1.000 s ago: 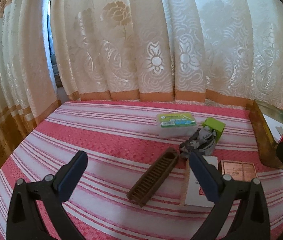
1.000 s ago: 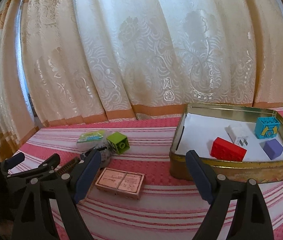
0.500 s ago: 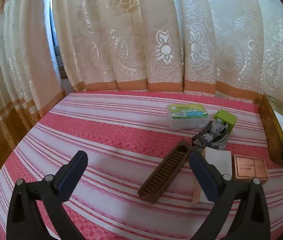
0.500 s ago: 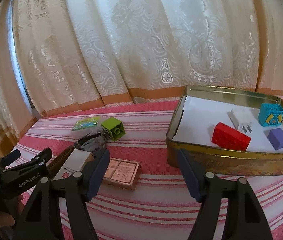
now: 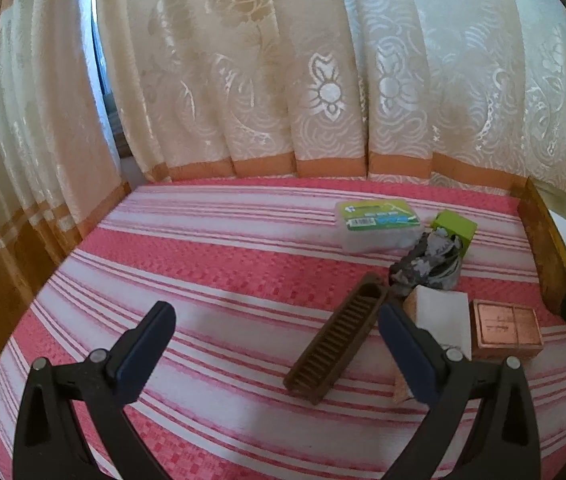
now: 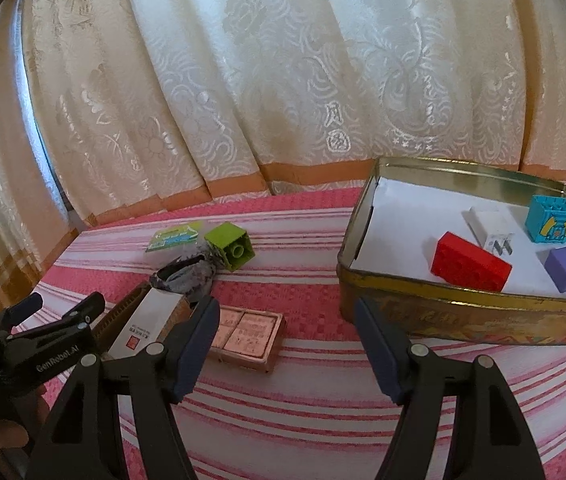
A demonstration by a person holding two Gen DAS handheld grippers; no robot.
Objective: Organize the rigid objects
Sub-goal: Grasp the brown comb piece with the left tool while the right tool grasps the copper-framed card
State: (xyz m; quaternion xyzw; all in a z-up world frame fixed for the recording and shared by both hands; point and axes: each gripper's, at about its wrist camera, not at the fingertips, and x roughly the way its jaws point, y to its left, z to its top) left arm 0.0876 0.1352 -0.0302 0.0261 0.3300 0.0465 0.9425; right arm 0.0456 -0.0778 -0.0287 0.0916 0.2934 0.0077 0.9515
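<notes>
Four pieces already sit in the tin (image 6: 463,304) at right, while the copper box (image 6: 247,334), brown comb (image 5: 339,344) and others wait mid-counter, both tongs (image 5: 275,356) (image 6: 287,344) spread and empty.

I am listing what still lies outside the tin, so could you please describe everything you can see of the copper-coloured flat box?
The copper-coloured flat box is a low rectangular block with a shiny, metallic-looking pinkish top split into panels bearing faint markings. It lies flat on the striped cloth, between the white carton and the tin, apart from the tin. In the left wrist view it sits close beside the carton; whether they touch is unclear. No hand-held gripper touches it.
</notes>
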